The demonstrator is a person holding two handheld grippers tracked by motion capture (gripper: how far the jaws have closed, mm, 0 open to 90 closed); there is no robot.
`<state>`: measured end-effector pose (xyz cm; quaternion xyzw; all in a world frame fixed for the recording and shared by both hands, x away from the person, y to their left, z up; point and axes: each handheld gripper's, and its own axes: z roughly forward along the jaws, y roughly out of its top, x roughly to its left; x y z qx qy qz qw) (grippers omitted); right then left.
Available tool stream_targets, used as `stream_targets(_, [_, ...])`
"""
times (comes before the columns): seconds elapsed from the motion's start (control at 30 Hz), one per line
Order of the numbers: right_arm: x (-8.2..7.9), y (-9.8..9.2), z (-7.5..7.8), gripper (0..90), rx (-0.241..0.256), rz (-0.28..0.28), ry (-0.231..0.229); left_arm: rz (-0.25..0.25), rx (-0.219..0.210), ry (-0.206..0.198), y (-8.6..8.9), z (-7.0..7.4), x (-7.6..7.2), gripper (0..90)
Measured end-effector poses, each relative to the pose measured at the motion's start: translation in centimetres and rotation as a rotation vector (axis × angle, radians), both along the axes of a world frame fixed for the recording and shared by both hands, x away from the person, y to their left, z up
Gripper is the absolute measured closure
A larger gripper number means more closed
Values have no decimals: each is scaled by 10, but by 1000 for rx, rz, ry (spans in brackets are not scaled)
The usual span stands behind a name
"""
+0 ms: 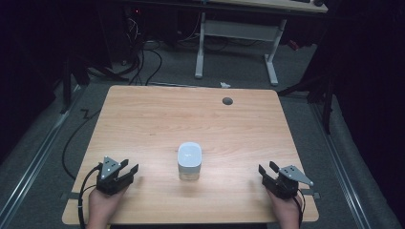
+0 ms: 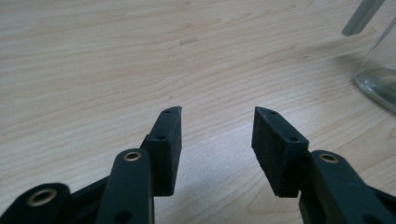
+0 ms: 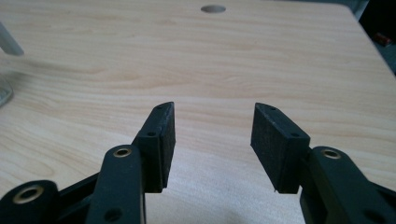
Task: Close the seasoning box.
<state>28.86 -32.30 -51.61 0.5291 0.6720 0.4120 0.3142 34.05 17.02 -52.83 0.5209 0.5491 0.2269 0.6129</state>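
Jar: a clear glass jar (image 1: 189, 161) with a white lid stands mid-counter (image 1: 143, 114).
My left tongs (image 1: 133, 170): at 8 o'clock, jaws apart, empty.
My right tongs (image 1: 267, 169): at 4 o'clock, jaws apart, empty.

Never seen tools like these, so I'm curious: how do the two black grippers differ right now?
The left gripper sits left of the clear jar; the right gripper sits on its right. In the left gripper view the jar's glass base is near; in the right gripper view the table's hole shows. Both are open, empty, hand-held.
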Motion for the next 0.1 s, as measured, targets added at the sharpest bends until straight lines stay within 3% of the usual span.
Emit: stream_targets(0.1, [1,0,2,480,-20,6,7,-6,7,-2,0,1,-2,531])
